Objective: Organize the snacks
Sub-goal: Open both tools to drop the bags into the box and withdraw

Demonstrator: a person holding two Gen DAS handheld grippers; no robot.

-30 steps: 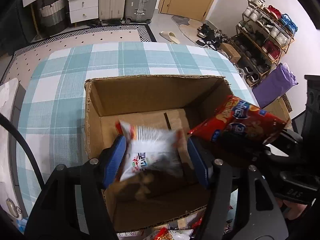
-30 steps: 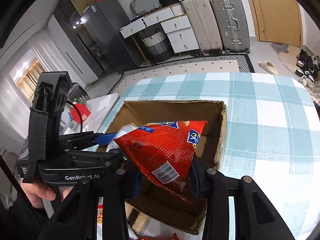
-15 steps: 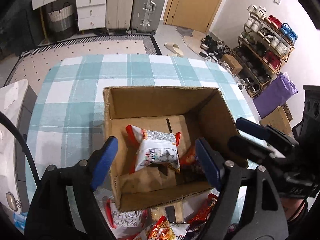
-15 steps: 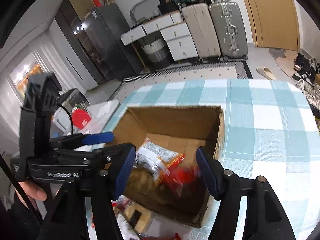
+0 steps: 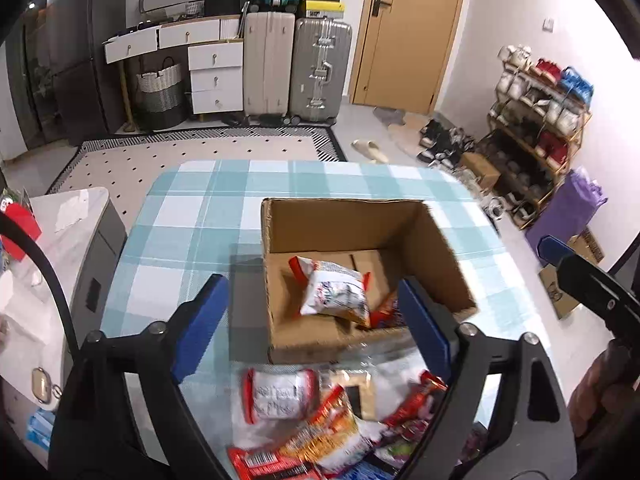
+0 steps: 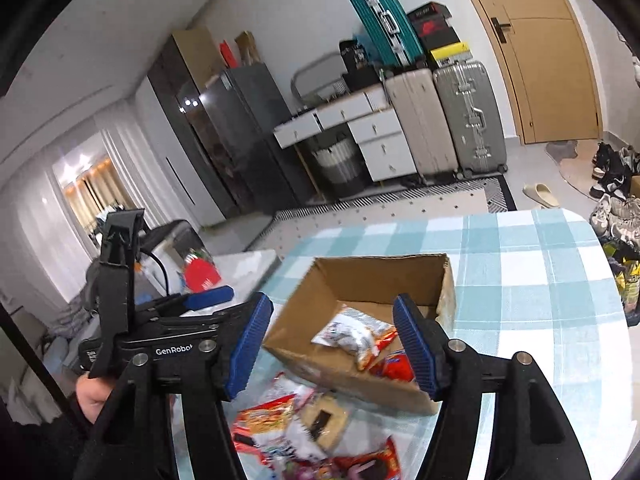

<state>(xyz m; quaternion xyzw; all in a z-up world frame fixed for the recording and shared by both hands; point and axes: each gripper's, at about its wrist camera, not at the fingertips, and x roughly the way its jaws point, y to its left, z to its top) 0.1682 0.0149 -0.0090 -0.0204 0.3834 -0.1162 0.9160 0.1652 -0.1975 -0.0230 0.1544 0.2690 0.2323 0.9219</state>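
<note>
An open cardboard box (image 5: 344, 220) stands on the checked tablecloth (image 5: 192, 220). Inside lie a white snack bag (image 5: 334, 292) and a red snack bag (image 5: 386, 314); both also show in the right wrist view, the white bag (image 6: 352, 334) beside the red bag (image 6: 394, 364) in the box (image 6: 380, 276). A pile of loose snack packets (image 5: 320, 420) lies in front of the box, also seen from the right (image 6: 312, 428). My left gripper (image 5: 314, 326) is open and empty above the box's near edge. My right gripper (image 6: 334, 346) is open and empty, raised over the same edge.
A grey side cabinet (image 5: 72, 240) stands left of the table. Suitcases (image 5: 296, 68), drawers (image 5: 216, 76) and a door (image 5: 408, 32) are at the back. A shoe rack (image 5: 536, 128) stands at the right. The table's rounded far edge (image 6: 592, 240) is at the right.
Both grippers let their bags fall into the box, opened, and pulled back and up. The snack pile in front of the box has come into view.
</note>
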